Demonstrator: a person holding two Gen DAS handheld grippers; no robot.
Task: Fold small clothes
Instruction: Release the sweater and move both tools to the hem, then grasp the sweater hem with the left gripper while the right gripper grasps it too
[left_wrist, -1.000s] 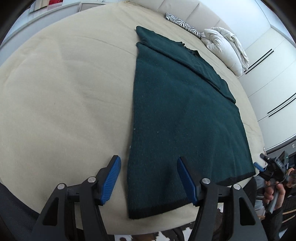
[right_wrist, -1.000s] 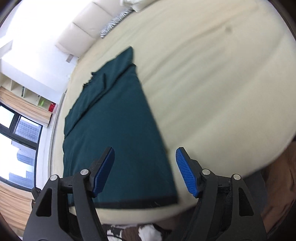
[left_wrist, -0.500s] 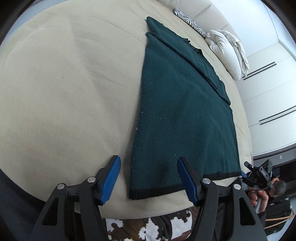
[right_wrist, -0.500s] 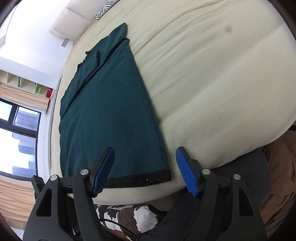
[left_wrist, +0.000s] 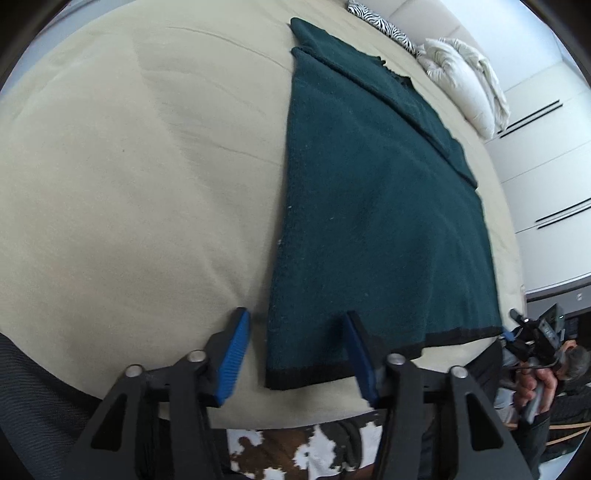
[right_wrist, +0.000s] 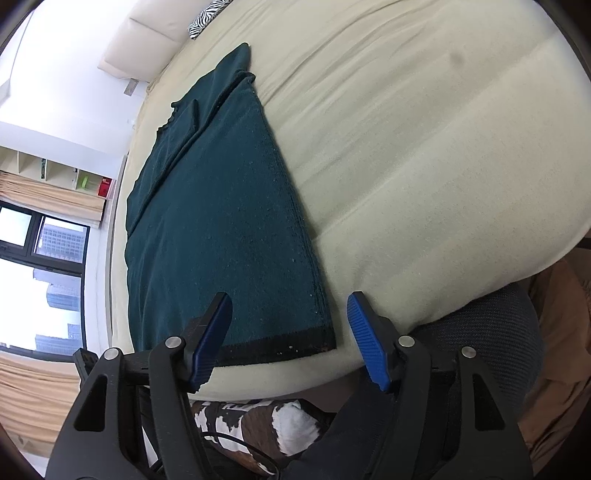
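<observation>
A dark green knitted garment with a black hem lies flat on the cream bed, its sleeves folded across the far end. My left gripper is open and empty, its jaws either side of the garment's near left hem corner. In the right wrist view my right gripper is open and empty, its jaws either side of the near right hem corner of the garment. The right gripper also shows at the right edge of the left wrist view.
White pillows and a zebra-print cushion lie at the head of the bed. A cowhide rug lies on the floor below the bed's near edge. A window is to the left, wardrobes to the right.
Both grippers have come down and closer to the garment's hem corners. Both stay open and the garment has not moved.
</observation>
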